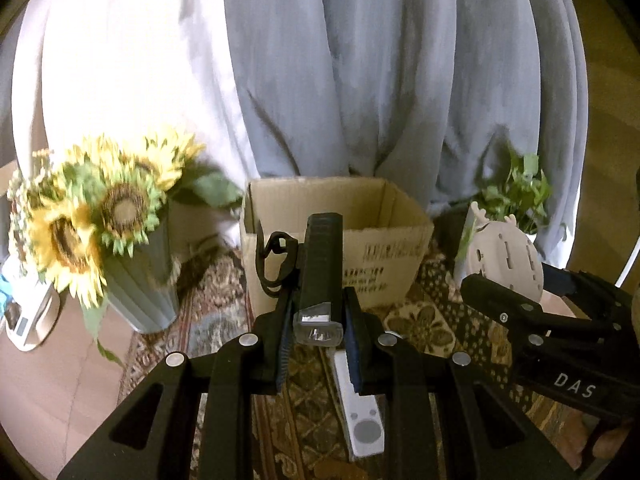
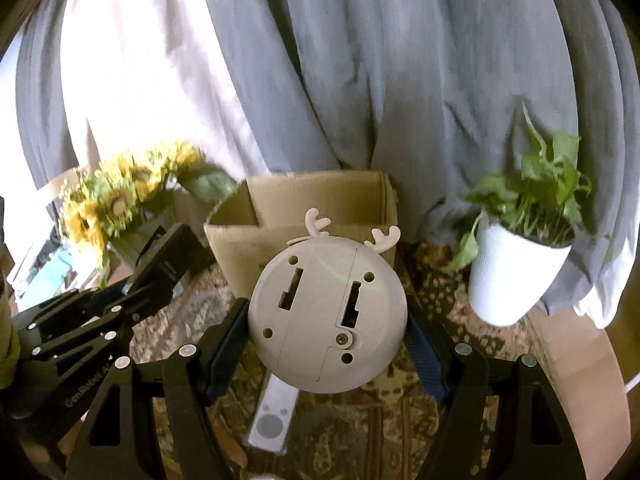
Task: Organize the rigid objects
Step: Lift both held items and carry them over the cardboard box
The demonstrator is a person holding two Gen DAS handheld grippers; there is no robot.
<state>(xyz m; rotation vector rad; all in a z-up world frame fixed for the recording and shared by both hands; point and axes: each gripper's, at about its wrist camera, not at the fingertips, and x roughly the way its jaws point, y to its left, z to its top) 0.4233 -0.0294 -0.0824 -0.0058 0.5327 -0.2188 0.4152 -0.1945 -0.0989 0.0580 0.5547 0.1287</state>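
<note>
Above rug (image 1: 224,320), flashlight (image 1: 320,268) between left tongs (image 1: 318,320).

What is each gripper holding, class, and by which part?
The left gripper clamps a black flashlight near its lens end. The right gripper grips a round antlered gadget by its opposite side edges.

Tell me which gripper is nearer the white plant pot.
Right. The right gripper, shut on the round antlered gadget, has the white plant pot just beside it; the left gripper, holding the black flashlight, sits farther away.
</note>
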